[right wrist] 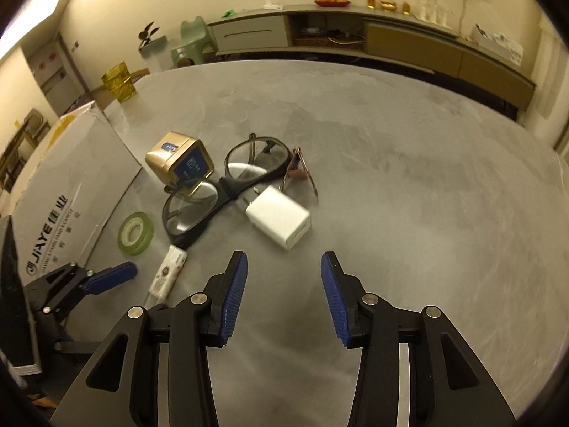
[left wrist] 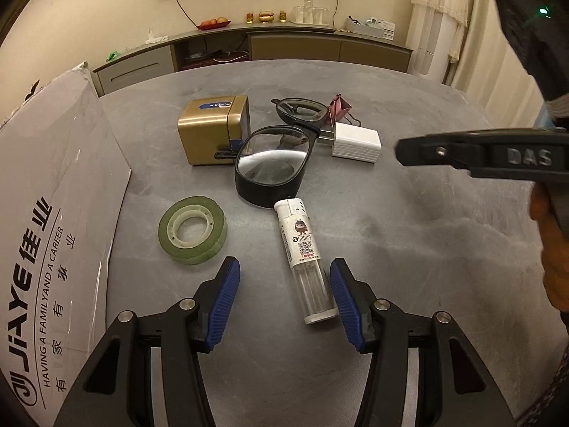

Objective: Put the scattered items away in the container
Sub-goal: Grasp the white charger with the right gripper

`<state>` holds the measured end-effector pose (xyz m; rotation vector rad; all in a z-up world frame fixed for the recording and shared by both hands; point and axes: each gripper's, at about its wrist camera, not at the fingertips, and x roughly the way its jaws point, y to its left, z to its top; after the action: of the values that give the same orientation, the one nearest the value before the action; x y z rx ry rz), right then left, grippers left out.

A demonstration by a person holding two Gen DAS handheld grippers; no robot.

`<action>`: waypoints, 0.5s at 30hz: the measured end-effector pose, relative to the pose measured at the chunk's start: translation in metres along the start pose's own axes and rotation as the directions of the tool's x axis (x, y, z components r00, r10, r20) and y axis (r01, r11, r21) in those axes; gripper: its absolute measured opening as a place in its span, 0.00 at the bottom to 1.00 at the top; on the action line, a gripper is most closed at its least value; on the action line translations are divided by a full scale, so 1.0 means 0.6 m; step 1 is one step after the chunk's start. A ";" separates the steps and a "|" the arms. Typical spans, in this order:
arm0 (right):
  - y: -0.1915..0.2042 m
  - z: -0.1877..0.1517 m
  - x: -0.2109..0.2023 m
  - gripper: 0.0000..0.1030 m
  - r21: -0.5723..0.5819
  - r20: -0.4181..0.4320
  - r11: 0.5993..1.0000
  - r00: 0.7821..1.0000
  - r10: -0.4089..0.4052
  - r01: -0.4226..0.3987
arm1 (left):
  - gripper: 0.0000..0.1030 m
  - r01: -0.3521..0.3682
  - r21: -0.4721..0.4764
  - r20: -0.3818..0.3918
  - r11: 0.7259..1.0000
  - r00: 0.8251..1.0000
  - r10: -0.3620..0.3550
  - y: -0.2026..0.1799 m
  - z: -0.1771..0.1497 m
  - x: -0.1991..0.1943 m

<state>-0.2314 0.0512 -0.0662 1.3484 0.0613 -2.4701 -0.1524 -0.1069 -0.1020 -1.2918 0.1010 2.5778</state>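
Observation:
On the grey table lie a white and clear lighter (left wrist: 306, 256) (right wrist: 168, 273), a green tape roll (left wrist: 192, 229) (right wrist: 136, 232), black glasses (left wrist: 274, 156) (right wrist: 220, 185), a gold tin (left wrist: 212, 128) (right wrist: 179, 162), a white charger (left wrist: 355, 141) (right wrist: 279, 216) and a pink binder clip (left wrist: 340, 106) (right wrist: 298, 170). My left gripper (left wrist: 284, 297) is open, its fingers either side of the lighter's clear end. My right gripper (right wrist: 284, 293) is open and empty, short of the charger. The grey cardboard box (left wrist: 53, 213) (right wrist: 71, 192) stands at the left.
The right gripper's black body (left wrist: 498, 156) reaches in from the right in the left wrist view. A yellow glass (right wrist: 119, 82) stands at the table's far left corner. A sideboard (left wrist: 249, 46) runs along the wall behind. Bare table spreads to the right.

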 end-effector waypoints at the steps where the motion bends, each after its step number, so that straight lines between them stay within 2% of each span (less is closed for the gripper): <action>1: 0.000 0.009 0.008 0.45 -0.022 -0.002 1.000 1.000 -0.001 0.001 | 0.53 0.004 -0.005 0.001 1.000 1.000 -0.004 0.003 0.001 0.000; 7: 0.004 0.043 0.050 0.45 -0.102 -0.028 0.994 0.999 0.023 -0.025 | 0.53 0.025 -0.024 0.007 0.999 1.000 -0.024 0.010 0.005 0.004; 12: 0.010 0.049 0.077 0.45 -0.146 -0.041 0.988 0.999 0.035 -0.041 | 0.53 0.037 -0.018 0.005 0.999 0.999 -0.037 0.010 0.008 0.006; 15: 0.012 0.038 0.084 0.36 -0.135 -0.072 0.990 0.997 0.037 -0.047 | 0.52 0.044 -0.003 0.002 0.999 0.999 -0.044 0.008 0.007 0.004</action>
<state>-0.2730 0.0268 -0.0942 1.3623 0.2123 -2.3384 -0.1581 -0.1103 -0.1017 -1.2779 0.0673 2.5432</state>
